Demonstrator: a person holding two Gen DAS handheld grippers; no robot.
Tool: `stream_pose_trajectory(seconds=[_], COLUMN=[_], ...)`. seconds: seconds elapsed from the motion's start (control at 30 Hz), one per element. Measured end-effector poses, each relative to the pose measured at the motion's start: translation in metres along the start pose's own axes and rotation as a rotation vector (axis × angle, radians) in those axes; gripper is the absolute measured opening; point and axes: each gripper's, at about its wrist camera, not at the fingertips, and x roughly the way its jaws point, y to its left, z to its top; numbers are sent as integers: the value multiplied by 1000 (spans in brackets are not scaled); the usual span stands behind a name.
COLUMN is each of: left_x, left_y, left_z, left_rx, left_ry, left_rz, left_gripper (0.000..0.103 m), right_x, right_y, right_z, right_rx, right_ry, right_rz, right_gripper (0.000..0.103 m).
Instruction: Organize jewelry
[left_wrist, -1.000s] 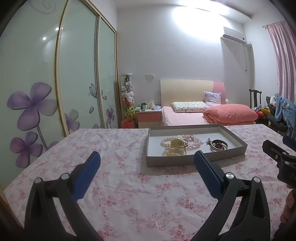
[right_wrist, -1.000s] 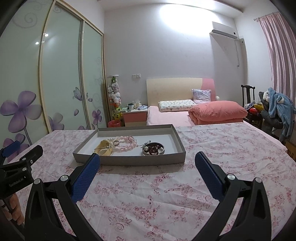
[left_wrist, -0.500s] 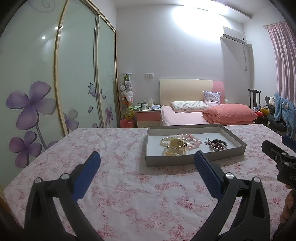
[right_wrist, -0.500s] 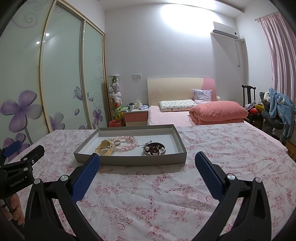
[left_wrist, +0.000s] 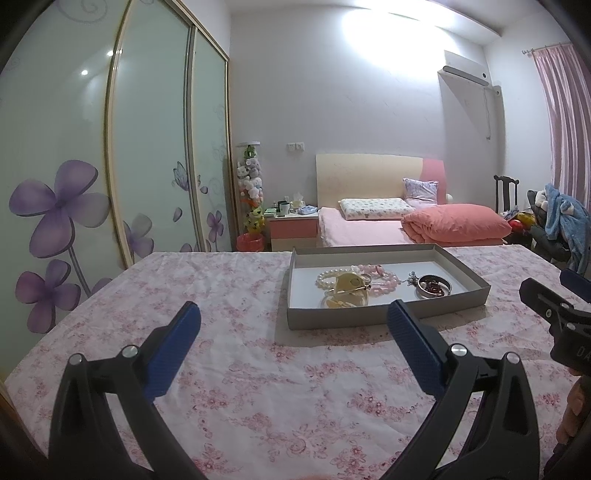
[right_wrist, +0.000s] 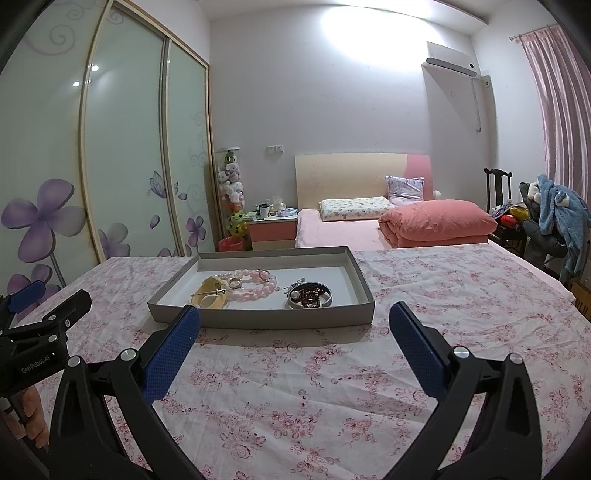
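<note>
Both grippers have eased slightly nearer the grey tray (right_wrist: 258, 319), fingers apart and empty. Pink bead bracelet (right_wrist: 255, 282) lies inside, at 12 o'clock on the counter: light, slippery, loose; pinch across one strand.

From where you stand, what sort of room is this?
A bedroom in a home, most likely: a bed with a pink quilt stands against the far wall, beside a sliding wardrobe with purple flowers and a nightstand.
</note>
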Motion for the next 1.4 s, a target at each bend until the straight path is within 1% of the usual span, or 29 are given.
stream_pose_trajectory(seconds=[0.6, 1.4], left_x=[3, 4], left_y=[-1, -1], left_z=[-1, -3], left_rx=[-1, -4], left_ry=[16, 21], left_rz=[-1, -3], left_gripper=[99, 99], right_x=[1, 3], right_y=[5, 1], right_z=[-3, -5], right_rx=[1, 4], right_ry=[9, 17], right_rz=[4, 7], right_gripper=[101, 101])
